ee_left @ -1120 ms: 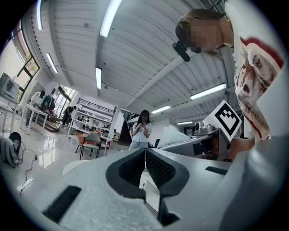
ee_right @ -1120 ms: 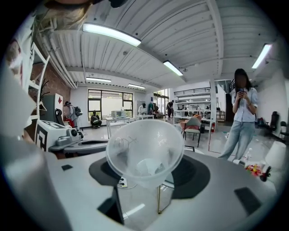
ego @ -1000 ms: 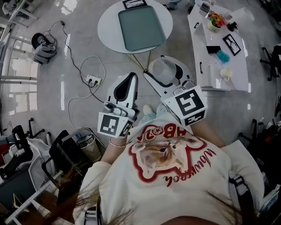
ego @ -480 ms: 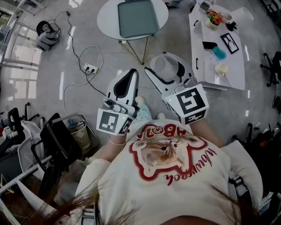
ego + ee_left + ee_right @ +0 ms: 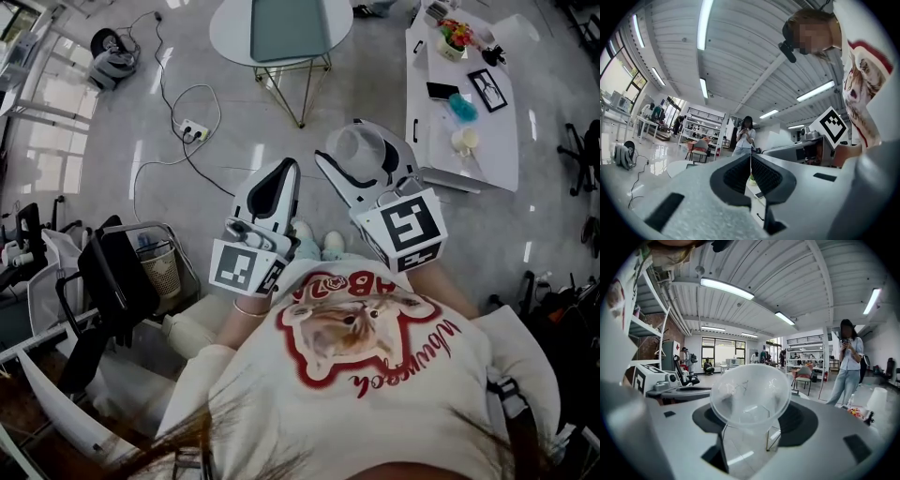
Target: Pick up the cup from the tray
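Clearly, the translucent, round-rimmed plastic cup [image 5: 750, 397] sits clamped in the right gripper's [image 5: 354, 145] smooth white jaws, well off the flat green tray [image 5: 286, 26] — left gripper [image 5: 751, 164] pinched together, empty. Tray and round table [image 5: 230, 33] have slid further up-frame than before.

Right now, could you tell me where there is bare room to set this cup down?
The tray on the round table looks bare. The white table's far end is crowded: flowers, phone, frame; its near right corner is free.
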`<act>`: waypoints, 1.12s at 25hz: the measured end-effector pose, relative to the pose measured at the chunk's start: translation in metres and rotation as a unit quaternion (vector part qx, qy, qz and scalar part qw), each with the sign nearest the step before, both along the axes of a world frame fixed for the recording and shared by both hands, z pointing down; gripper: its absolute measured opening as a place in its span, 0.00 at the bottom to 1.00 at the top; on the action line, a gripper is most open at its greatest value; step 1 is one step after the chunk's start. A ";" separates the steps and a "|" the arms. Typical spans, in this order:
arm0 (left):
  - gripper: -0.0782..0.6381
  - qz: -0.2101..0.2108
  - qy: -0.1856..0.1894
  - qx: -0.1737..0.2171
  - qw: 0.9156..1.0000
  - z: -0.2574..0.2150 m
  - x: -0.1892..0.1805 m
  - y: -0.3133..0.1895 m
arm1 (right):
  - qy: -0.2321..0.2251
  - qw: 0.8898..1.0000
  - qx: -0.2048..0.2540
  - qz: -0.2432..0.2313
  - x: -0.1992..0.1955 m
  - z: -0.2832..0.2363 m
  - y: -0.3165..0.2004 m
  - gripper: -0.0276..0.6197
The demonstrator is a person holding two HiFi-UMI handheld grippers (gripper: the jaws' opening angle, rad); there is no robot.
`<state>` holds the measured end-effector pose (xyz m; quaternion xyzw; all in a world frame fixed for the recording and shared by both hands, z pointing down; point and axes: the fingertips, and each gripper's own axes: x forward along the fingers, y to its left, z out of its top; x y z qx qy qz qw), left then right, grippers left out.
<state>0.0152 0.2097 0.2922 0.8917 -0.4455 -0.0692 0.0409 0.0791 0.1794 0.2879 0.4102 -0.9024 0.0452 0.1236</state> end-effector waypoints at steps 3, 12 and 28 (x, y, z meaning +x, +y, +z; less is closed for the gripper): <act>0.13 0.005 -0.004 0.001 1.000 -0.001 0.001 0.004 | 0.000 1.000 0.006 0.003 0.001 -0.003 0.005 0.50; 0.13 0.017 -0.006 0.004 1.000 -0.003 -0.003 0.002 | 0.011 1.000 0.011 0.003 -0.003 -0.008 0.007 0.50; 0.13 0.027 -0.011 0.020 0.999 -0.012 -0.012 0.009 | 0.004 1.000 0.016 0.025 -0.007 -0.014 0.009 0.49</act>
